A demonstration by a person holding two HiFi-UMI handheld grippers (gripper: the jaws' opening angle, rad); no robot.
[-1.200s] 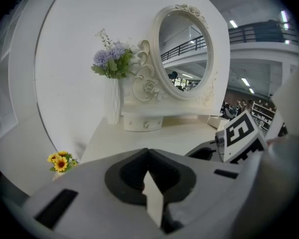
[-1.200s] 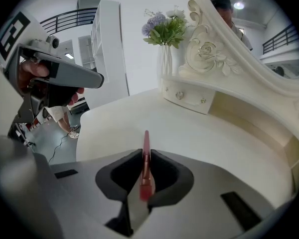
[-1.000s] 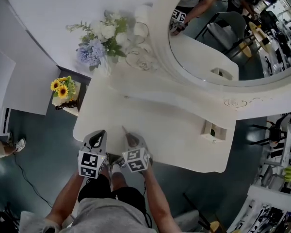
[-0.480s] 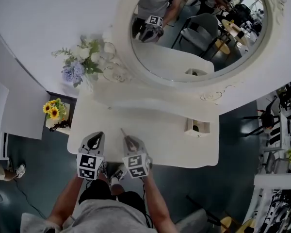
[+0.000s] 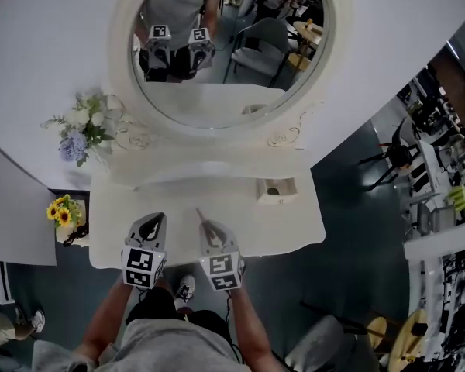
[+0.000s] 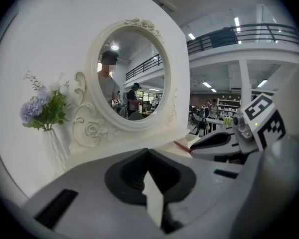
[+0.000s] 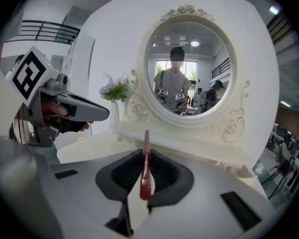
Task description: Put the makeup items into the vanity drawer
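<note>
Above the white table (image 5: 240,223), both have lifted: right gripper (image 5: 207,228) still pinches a red pencil (image 7: 146,158) for stowing, left gripper (image 5: 150,223) has its jaws together, empty.

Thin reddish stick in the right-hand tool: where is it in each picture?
Head view: thin reddish stick, low centre, poking from the right gripper.
Left gripper view: right of centre.
Right gripper view: centre, clamped between the jaws.
Shared landmark: oval white-framed mirror.
</note>
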